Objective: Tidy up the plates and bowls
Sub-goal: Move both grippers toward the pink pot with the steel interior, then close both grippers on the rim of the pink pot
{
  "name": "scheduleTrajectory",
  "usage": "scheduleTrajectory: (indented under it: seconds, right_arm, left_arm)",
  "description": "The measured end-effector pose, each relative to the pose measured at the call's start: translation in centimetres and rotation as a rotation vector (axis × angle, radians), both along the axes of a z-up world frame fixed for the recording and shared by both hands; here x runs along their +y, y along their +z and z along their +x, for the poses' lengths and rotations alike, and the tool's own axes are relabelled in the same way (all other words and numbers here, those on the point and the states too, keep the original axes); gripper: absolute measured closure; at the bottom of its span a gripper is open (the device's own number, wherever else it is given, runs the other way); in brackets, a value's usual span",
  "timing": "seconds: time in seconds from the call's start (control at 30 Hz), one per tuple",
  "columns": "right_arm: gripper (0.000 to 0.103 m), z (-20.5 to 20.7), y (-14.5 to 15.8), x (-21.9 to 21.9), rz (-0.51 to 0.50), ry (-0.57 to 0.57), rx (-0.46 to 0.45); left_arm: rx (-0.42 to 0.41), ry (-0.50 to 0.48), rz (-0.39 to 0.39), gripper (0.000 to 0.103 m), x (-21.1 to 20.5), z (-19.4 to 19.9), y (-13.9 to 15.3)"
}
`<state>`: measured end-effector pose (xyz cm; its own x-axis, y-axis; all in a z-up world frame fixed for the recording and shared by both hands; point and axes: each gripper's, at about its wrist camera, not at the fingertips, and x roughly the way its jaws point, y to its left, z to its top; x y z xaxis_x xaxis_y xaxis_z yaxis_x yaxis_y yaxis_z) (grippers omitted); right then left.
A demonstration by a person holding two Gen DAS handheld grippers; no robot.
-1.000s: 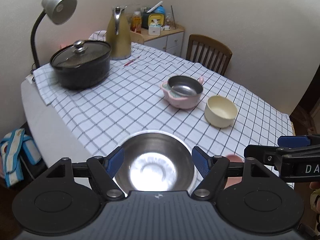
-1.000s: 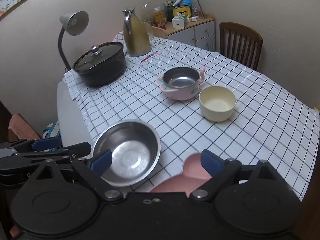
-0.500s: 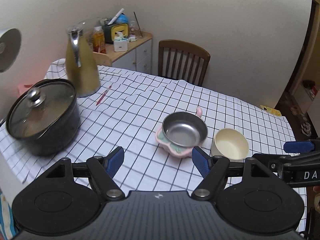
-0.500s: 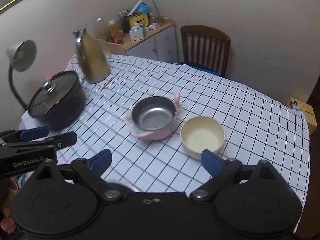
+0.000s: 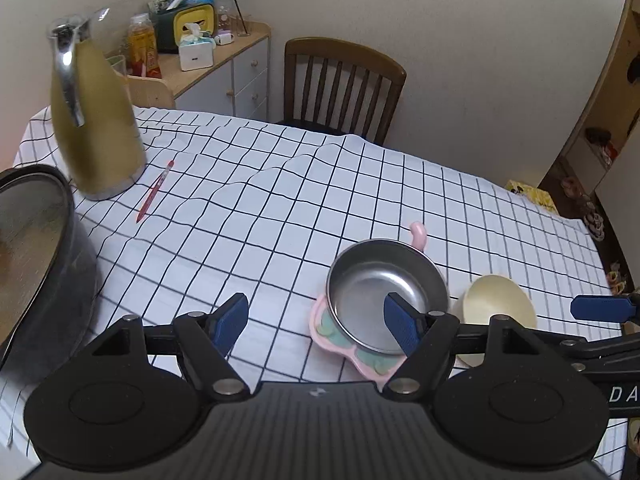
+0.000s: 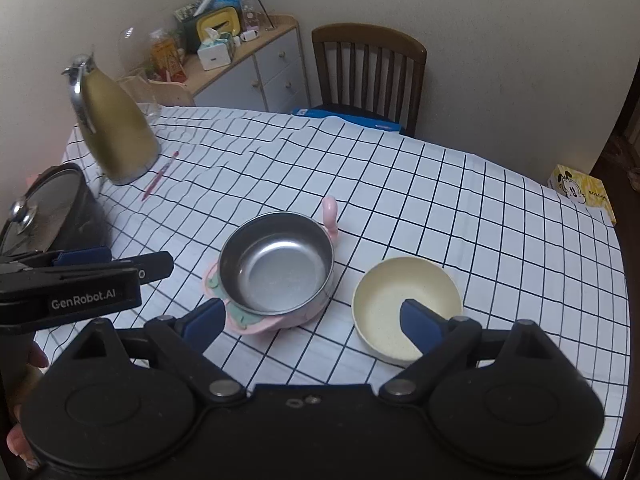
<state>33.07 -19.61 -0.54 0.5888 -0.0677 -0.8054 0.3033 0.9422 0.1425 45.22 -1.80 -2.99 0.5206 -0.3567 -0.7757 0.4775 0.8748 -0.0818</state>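
Note:
A steel bowl in a pink holder with a handle (image 5: 386, 300) (image 6: 276, 268) sits on the checked tablecloth. A cream bowl (image 5: 498, 304) (image 6: 406, 306) stands to its right. My left gripper (image 5: 316, 324) is open and empty, above the cloth just left of the pink bowl; its right fingertip overlaps the bowl in view. My right gripper (image 6: 312, 320) is open and empty, hovering near both bowls; its right fingertip overlaps the cream bowl. The left gripper's body also shows in the right wrist view (image 6: 80, 276).
A black lidded pot (image 5: 36, 256) (image 6: 44, 212) stands at the left. A gold thermos jug (image 5: 94, 124) (image 6: 114, 128) and a red pen (image 5: 154, 192) lie behind it. A wooden chair (image 6: 368, 72) and a cabinet (image 6: 248, 68) stand beyond the table.
Both grippers have moved forward over the table toward the pink bowl and cream bowl. The large steel bowl and pink plate near the table's front edge have dropped out of view.

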Motion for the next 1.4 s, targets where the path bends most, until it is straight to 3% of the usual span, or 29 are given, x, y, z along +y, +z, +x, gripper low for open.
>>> scheduleTrajectory:
  seconds: [0.5,0.8,0.97,1.1,1.2,1.4]
  right_arm:
    - [0.032,7.9,-5.5,-1.8,0.017,-0.03,0.099]
    - [0.044,10.0,-7.8,-3.0,0.042,-0.03,0.135]
    - [0.05,10.5,-9.0,-2.7,0.02,-0.007,0.157]
    - [0.058,10.9,-9.9,-2.6,0.006,-0.001,0.171]
    - [0.068,11.1,-10.2,-2.6,0.002,0.002,0.177]
    - [0.084,11.2,-10.4,-2.3,0.009,0.009,0.176]
  left_arm:
    - [0.081,-0.006,0.044,0.029,-4.2,6.5,-5.9]
    - [0.133,-0.016,0.043,0.03,-4.8,7.6,-8.0]
    - [0.159,-0.013,0.057,0.041,-5.0,7.9,-9.2]
    - [0.161,-0.026,0.072,0.056,-5.4,7.7,-9.6]
    - [0.169,-0.032,0.077,0.071,-5.6,7.6,-9.8]
    - [0.169,-0.048,0.08,0.084,-5.8,7.4,-9.8]
